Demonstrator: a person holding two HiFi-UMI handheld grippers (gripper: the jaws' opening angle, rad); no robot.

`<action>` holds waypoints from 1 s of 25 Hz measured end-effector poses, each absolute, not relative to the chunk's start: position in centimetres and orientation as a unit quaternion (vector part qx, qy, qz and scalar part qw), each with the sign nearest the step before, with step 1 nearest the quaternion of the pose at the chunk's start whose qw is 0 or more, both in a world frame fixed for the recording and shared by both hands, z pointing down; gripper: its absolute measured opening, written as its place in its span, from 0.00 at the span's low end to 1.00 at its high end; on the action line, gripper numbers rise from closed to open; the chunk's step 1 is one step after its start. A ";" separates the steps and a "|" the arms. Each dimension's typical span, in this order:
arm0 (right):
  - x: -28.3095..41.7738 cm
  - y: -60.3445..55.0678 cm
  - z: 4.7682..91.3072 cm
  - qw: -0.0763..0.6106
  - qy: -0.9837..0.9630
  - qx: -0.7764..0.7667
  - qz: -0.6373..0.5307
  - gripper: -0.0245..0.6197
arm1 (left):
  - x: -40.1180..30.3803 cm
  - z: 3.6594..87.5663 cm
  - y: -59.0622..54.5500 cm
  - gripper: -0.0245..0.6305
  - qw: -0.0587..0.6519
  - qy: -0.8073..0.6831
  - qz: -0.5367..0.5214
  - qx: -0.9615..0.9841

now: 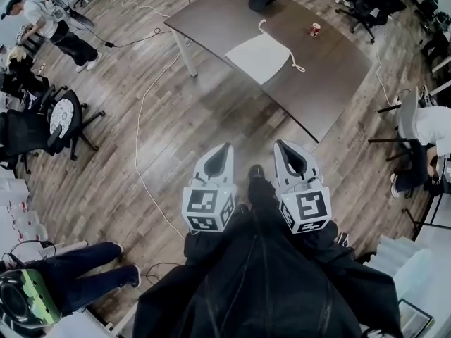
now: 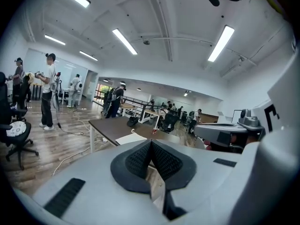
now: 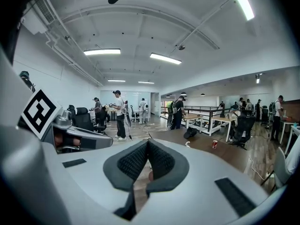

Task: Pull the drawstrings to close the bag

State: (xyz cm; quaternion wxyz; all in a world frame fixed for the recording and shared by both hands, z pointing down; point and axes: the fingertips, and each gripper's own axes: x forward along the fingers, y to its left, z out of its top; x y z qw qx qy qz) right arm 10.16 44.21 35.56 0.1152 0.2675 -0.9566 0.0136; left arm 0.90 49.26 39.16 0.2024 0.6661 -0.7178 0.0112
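Left tool (image 1: 227,147), right tool (image 1: 280,144) white; jacket (image 1: 261,280) black

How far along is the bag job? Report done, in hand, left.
Done: nothing; the white bag lies flat and ungathered on the table, drawstrings loose. In hand: nothing; left gripper and right gripper are shut, empty, over the floor short of the table. Left: reach, grip both drawstrings, pull.

Open-plan office. Wood-plank floor (image 1: 176,139), grey-brown, with a white cable (image 1: 143,118) trailing across it. Dark brown worktop (image 1: 211,20) on white legs (image 1: 184,53). Black office chairs at left (image 1: 42,129) and top right (image 1: 366,9). White ceiling (image 3: 154,27) with exposed pipes and long strip lights (image 2: 124,41). White walls (image 3: 70,88). More desks (image 3: 220,121) and standing people (image 2: 48,90) further back.
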 end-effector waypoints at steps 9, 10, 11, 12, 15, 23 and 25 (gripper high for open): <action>7.5 33.6 36.5 0.105 -0.948 0.297 0.033 0.07 | -3.5 40.7 41.9 0.09 0.211 -0.733 0.020 0.646; 7.1 32.0 36.6 0.103 -0.947 0.301 0.035 0.07 | -4.1 40.8 40.5 0.09 0.210 -0.734 0.022 0.645; 6.8 30.4 36.6 0.102 -0.947 0.304 0.036 0.07 | -4.8 40.8 39.0 0.09 0.209 -0.735 0.024 0.644; 6.3 28.7 36.7 0.100 -0.946 0.306 0.037 0.07 | -5.5 40.7 37.3 0.09 0.207 -0.736 0.025 0.644; 4.8 23.5 36.8 0.099 -0.945 0.310 0.037 0.07 | -7.2 40.7 31.4 0.09 0.205 -0.731 0.027 0.650; 3.0 8.6 36.4 0.110 -0.936 0.333 0.040 0.07 | -8.1 40.0 14.3 0.09 0.205 -0.695 0.045 0.687; 2.8 5.8 36.7 0.113 -0.933 0.338 0.046 0.07 | -8.4 40.2 11.4 0.09 0.206 -0.692 0.052 0.690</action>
